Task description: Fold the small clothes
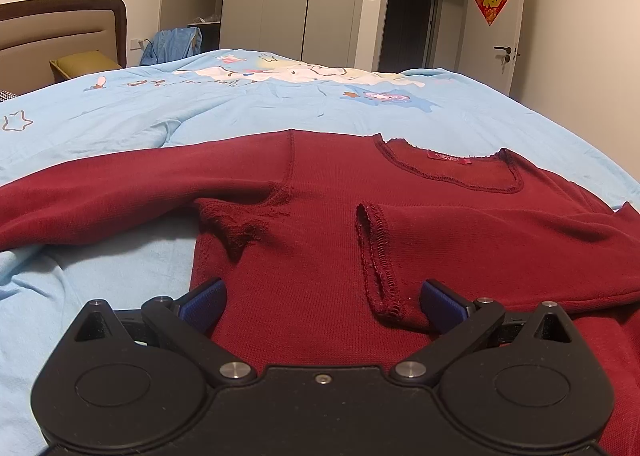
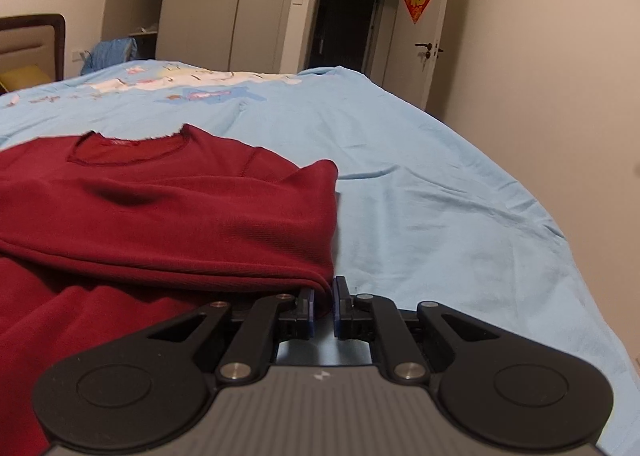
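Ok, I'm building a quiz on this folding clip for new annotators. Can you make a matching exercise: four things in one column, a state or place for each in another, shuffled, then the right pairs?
Column 1
1. left gripper
2. right gripper
3. right sleeve
4. left sleeve

Column 2
A. folded across the chest of the red top
B. stretched out sideways over the blue bedsheet
C. wide open above the top's body
D. nearly closed on the folded edge of the top

Pairs: 1-C, 2-D, 3-A, 4-B
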Tool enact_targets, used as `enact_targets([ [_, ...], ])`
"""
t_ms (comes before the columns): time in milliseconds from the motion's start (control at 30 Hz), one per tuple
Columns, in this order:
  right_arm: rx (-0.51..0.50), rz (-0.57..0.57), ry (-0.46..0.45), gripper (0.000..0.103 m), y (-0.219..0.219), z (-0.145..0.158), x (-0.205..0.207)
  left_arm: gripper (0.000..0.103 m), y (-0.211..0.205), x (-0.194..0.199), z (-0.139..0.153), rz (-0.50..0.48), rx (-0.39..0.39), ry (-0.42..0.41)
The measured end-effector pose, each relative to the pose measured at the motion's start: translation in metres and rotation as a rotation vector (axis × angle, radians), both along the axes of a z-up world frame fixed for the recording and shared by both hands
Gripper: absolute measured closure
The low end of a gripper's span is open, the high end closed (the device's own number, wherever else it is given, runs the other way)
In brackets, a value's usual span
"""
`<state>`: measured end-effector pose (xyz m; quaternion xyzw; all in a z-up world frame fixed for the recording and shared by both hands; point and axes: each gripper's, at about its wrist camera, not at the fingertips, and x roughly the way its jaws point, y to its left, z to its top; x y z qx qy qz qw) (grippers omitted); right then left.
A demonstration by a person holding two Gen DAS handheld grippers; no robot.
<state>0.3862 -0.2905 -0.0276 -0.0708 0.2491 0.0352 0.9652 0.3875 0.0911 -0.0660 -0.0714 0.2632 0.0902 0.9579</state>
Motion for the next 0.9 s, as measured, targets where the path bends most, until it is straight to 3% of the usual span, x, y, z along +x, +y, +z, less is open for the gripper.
enact_targets([
  [33, 0.018, 0.019, 0.007, 0.090, -0.002, 0.002, -0.004, 0.001, 0.000, 0.000, 0.000, 0.000, -0.001, -0.001],
  [167, 0.048, 0.075, 0.024, 0.054, -0.012, 0.007, -0.034, 0.000, 0.001, 0.000, 0.000, -0.001, -0.012, -0.005],
  [300, 0.108, 0.143, 0.046, 0.028, -0.019, 0.011, -0.074, 0.001, 0.004, -0.001, 0.009, -0.010, -0.037, 0.016],
  [400, 0.152, 0.192, 0.052, 0.014, -0.019, 0.014, -0.106, 0.001, 0.007, -0.016, 0.020, -0.034, -0.069, 0.025],
  [533, 0.214, 0.248, 0.070, 0.004, -0.014, 0.014, -0.142, 0.001, 0.012, -0.058, 0.033, -0.055, -0.068, 0.016],
  [667, 0.251, 0.278, 0.100, 0.003, -0.006, 0.009, -0.172, 0.001, 0.022, -0.111, 0.039, -0.050, -0.054, 0.019],
  [900, 0.247, 0.240, 0.078, 0.003, -0.003, 0.002, -0.214, 0.001, 0.031, -0.180, 0.028, -0.061, -0.044, 0.112],
])
